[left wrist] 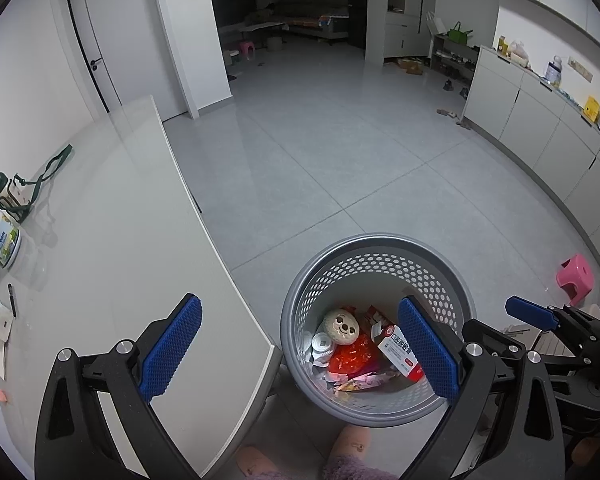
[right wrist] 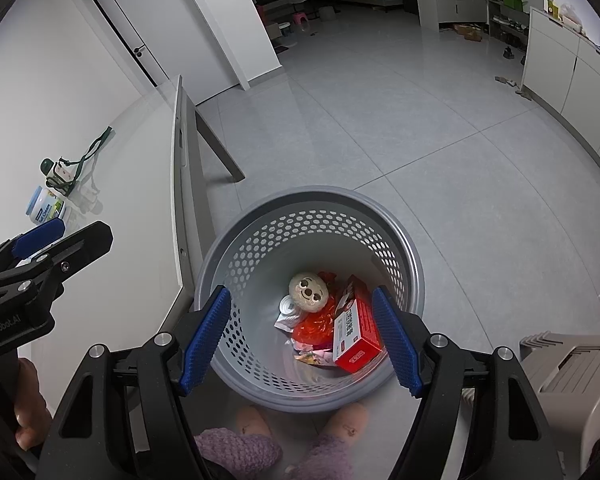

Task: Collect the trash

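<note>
- trash: a red and white cardboard box, an orange crinkled wrapper and a round beige toy face lie at the bottom of the grey perforated plastic bin on the floor, beside the white table.
- right gripper above the bin, jaws spread, nothing between them.
- left gripper over the table's edge and bin, jaws spread, empty.

Two wrist fisheyes, angled steeply down, both close above the same grey basket beside the table.

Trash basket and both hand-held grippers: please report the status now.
Left hand-held gripper open, empty. Right hand-held gripper open, empty, above grey trash basket. Basket on floor beside table, holds red box, wrappers. Nothing in the way.
</note>
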`<state>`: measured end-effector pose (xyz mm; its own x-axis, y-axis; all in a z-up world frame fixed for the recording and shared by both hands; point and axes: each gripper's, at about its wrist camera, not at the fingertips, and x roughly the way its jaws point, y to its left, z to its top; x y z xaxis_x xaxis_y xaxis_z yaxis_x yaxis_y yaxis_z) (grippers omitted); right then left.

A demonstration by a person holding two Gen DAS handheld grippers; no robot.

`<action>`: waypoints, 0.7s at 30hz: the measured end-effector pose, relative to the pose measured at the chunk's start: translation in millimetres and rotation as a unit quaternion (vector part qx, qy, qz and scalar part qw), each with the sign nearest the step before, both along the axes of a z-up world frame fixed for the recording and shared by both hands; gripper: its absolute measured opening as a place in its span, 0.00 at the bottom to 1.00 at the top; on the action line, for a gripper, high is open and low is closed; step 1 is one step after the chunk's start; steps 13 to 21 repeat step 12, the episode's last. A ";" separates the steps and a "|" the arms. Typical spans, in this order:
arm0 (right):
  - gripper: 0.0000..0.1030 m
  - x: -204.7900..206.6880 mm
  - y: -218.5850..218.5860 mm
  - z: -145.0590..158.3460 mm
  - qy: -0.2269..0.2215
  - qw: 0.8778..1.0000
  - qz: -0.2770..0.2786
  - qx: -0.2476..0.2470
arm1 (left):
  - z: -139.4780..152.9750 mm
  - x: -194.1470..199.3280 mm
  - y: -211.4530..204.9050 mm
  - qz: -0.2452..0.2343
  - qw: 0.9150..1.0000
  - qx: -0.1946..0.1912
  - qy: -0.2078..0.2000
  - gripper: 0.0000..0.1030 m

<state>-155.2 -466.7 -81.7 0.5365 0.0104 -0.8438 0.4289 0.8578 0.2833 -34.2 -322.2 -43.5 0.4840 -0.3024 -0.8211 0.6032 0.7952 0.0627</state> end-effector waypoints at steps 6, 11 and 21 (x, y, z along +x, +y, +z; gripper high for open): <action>0.68 -0.2 0.0 0.4 0.000 1.000 0.000 0.000 | 0.5 2.3 0.3 0.000 1.000 -0.001 0.003 0.94; 0.68 -0.3 0.0 0.9 -0.001 1.000 -0.001 0.000 | 0.9 2.8 2.1 0.003 1.000 -0.003 0.004 0.94; 0.68 -0.1 -0.2 0.9 -0.001 1.000 -0.001 0.000 | 1.1 2.9 2.5 0.003 1.000 -0.003 0.004 0.94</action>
